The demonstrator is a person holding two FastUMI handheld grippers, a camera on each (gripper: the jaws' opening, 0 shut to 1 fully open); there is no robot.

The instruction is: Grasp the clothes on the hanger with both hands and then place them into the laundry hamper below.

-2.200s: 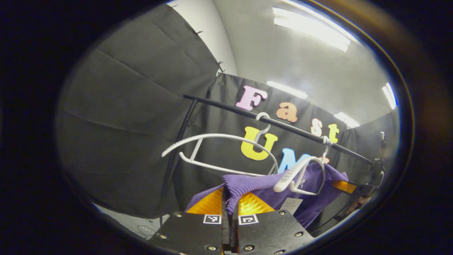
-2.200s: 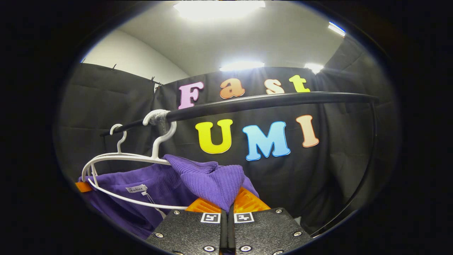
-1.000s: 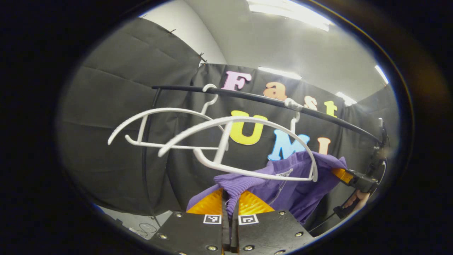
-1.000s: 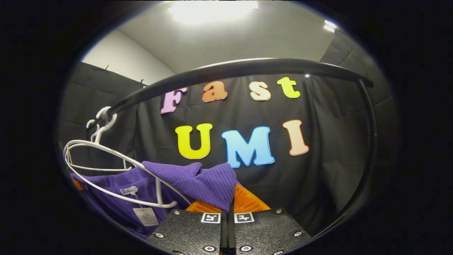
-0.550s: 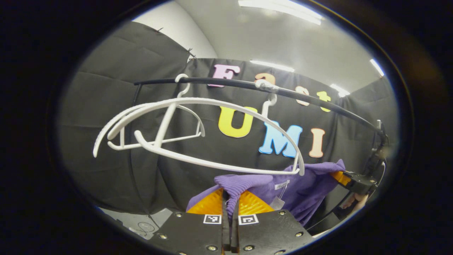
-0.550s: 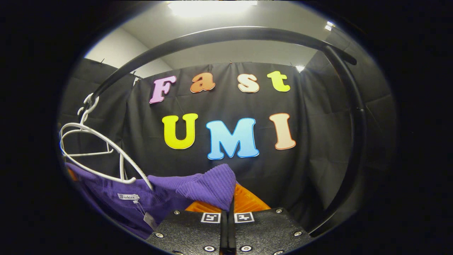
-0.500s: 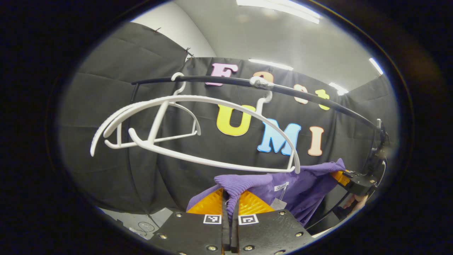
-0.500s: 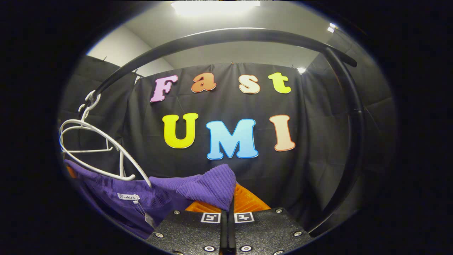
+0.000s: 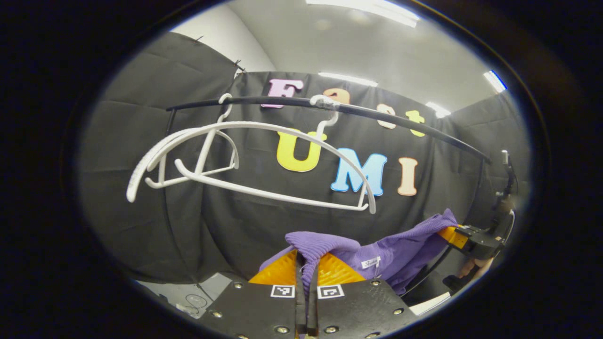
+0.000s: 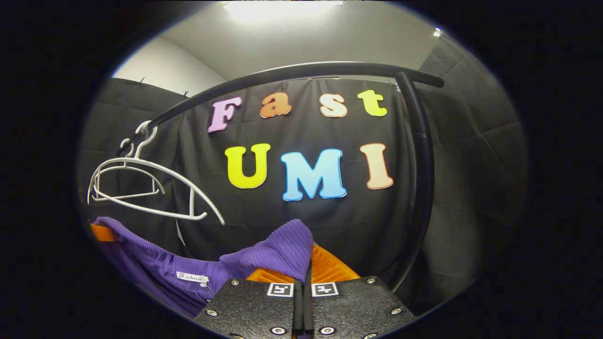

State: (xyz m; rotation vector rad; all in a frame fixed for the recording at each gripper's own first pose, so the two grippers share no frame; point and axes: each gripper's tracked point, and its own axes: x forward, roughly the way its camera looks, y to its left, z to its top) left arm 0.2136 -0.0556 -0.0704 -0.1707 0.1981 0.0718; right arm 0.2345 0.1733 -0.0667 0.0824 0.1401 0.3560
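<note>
**Purple garment held off the hangers by both tongs**

In the left gripper view, the left tongs (image 9: 306, 275) were closed on a fold of the purple garment (image 9: 395, 249), which stretched below the rail (image 9: 377, 117) to the right tongs (image 9: 454, 235), also pinching it, with a hand (image 9: 471, 269) under them. That view also gave a patch of pale floor (image 9: 198, 294) under the rail's left end. Two white hangers (image 9: 245, 165) hung bare on the rail, above the garment and apart from it.

In the right gripper view, the right tongs (image 10: 304, 278) were clamped on a ribbed fold of the garment (image 10: 278, 252); its neck label (image 10: 192, 277) lay below the hangers (image 10: 150, 188). The rail (image 10: 292, 75) arched overhead and its post (image 10: 421, 179) ran down at its right end. The left tongs (image 10: 104, 233) gripped the garment's far corner.
</note>
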